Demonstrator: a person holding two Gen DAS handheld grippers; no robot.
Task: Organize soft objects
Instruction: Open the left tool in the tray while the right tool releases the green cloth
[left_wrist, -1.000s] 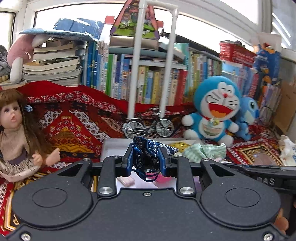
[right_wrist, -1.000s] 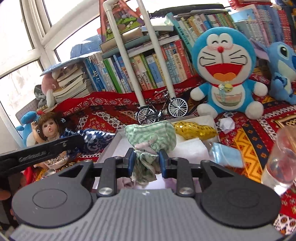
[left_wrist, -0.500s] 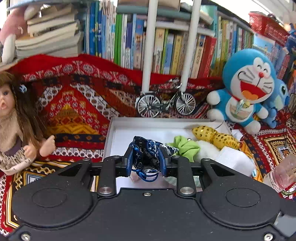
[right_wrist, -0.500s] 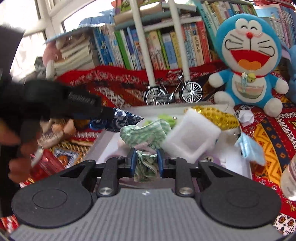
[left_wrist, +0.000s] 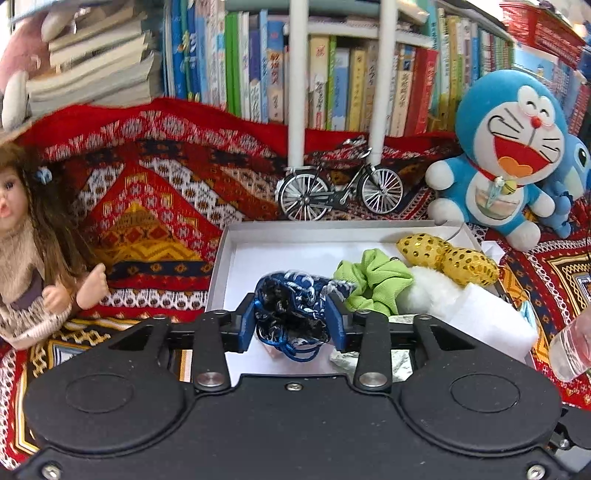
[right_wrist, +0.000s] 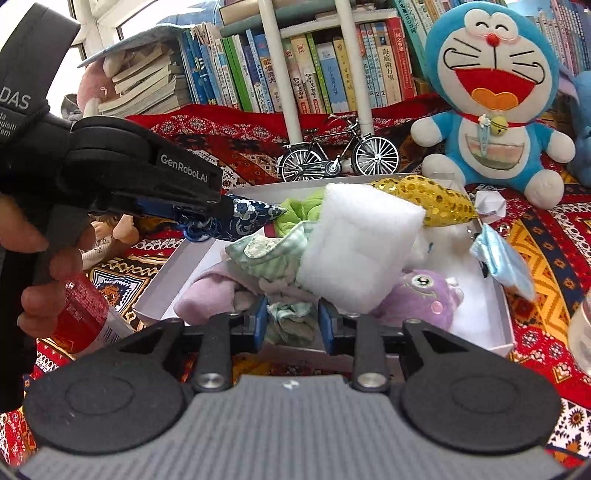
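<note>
A white tray on the patterned blanket holds a green scrunchie, a gold sequin bow, a white foam block, a purple plush and a pink cloth. My left gripper hangs over the tray's near left part. Its jaws are opening, and the blue patterned pouch still fills the gap and touches both pads. My right gripper is at the tray's near edge with its jaws opening. The green checked cloth lies loose between them, resting on the pile.
A Doraemon plush, a model bicycle and shelves of books stand behind the tray. A doll sits at the left. A red bottle lies near the person's hand. A clear bottle is at the right.
Both grippers came down and closer to the tray. The right jaws spread apart off the green checked cloth. The left jaws widened a little around the blue pouch.
</note>
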